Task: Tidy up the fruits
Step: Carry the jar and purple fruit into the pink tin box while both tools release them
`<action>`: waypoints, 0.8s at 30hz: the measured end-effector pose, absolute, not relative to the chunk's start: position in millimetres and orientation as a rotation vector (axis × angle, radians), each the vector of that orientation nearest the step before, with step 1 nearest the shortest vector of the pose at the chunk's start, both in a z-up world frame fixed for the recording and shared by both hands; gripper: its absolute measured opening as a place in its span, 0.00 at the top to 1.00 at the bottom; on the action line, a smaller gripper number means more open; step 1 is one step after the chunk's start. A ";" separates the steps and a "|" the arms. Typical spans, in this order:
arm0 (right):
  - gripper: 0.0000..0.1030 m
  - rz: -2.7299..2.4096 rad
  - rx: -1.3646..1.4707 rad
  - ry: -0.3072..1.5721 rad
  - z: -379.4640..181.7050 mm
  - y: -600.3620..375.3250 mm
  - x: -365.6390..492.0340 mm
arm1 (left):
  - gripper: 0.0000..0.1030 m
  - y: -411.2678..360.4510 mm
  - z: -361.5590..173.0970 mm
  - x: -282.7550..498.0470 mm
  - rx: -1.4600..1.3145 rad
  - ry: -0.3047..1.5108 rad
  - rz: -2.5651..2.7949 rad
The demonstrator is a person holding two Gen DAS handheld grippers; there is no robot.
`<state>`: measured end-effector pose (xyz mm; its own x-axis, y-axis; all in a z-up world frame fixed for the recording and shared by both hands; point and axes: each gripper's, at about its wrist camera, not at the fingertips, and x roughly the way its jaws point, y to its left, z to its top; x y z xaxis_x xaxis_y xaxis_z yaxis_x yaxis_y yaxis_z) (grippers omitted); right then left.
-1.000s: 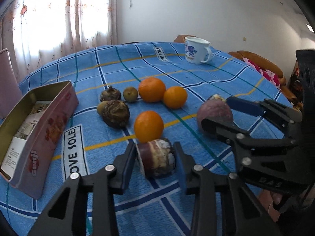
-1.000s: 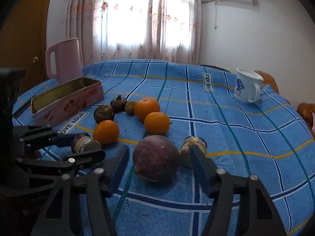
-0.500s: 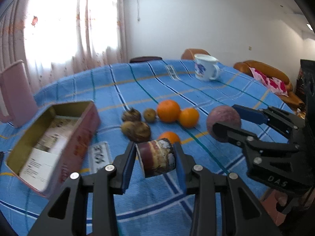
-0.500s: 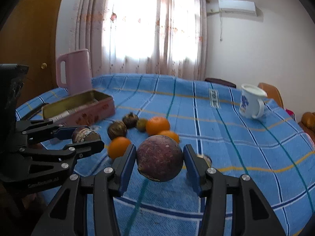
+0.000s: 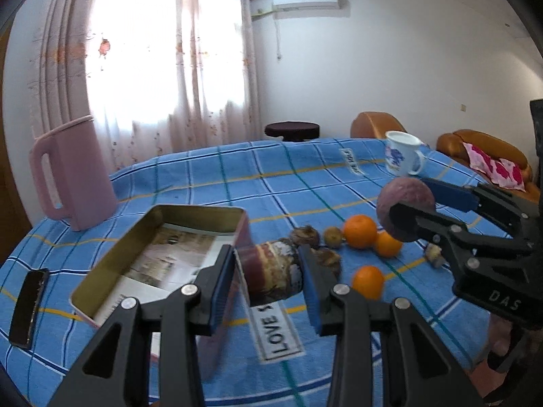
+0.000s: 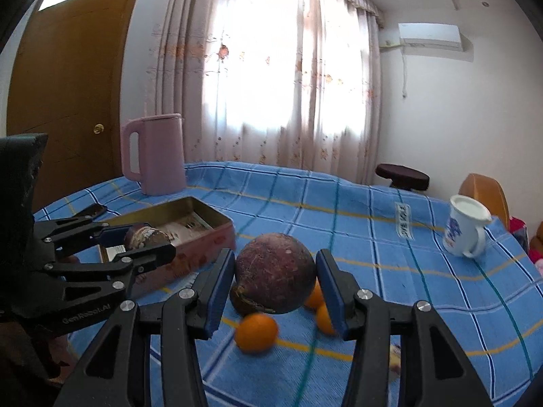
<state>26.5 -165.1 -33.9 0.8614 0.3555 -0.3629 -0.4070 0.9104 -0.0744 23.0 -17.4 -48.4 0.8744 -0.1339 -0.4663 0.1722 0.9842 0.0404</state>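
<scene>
both grippers' jaws grip fruit, seemingly above the tin.

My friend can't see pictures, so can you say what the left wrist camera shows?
The left gripper holds a dark, mottled fruit in the air beside an open pink tin. At right, the right gripper holds a round purple fruit above three oranges on a blue checked cloth, with a pink jug at back left.

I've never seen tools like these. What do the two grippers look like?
Both are black frames of angular, cut-out links joined by silver bolts, ending in two flat fingers with blue pads. The left gripper bears pale lettering that looks like "GenRobot.AI" on its side; the right gripper shows "DAS". No cables or sleeves show.
</scene>
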 end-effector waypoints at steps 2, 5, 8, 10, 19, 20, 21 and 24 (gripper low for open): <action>0.50 0.416 -0.157 0.347 -31.7 -157.6 29.1 | 0.61 -9.9 -47.2 24.6 0.076 0.476 -0.146; 0.50 0.435 -0.170 0.344 -28.2 -145.4 33.7 | 0.61 1.0 -45.4 28.0 0.068 0.472 -0.126; 0.50 0.454 -0.180 0.346 -25.5 -134.1 39.9 | 0.61 10.2 -44.5 31.4 0.059 0.470 -0.110; 0.50 0.465 -0.185 0.347 -24.6 -129.1 42.8 | 0.61 15.5 -44.1 35.5 0.052 0.472 -0.100; 0.50 0.519 -0.197 0.362 -19.9 -97.9 61.2 | 0.61 39.3 -46.5 51.7 0.040 0.487 -0.051; 0.50 0.527 -0.195 0.366 -19.7 -94.4 63.9 | 0.61 42.6 -46.7 53.9 0.038 0.489 -0.045; 0.50 0.532 -0.195 0.367 -19.8 -90.6 66.3 | 0.61 46.5 -47.4 56.2 0.033 0.493 -0.037; 0.50 0.540 -0.205 0.369 -20.3 -79.1 74.3 | 0.61 55.5 -48.7 61.2 0.023 0.503 -0.025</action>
<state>74.3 -79.1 -20.3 0.7943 0.4628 -0.3935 -0.5353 0.8395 -0.0932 61.2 55.5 -48.7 0.8760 -0.0181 -0.4819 0.0294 0.9994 0.0159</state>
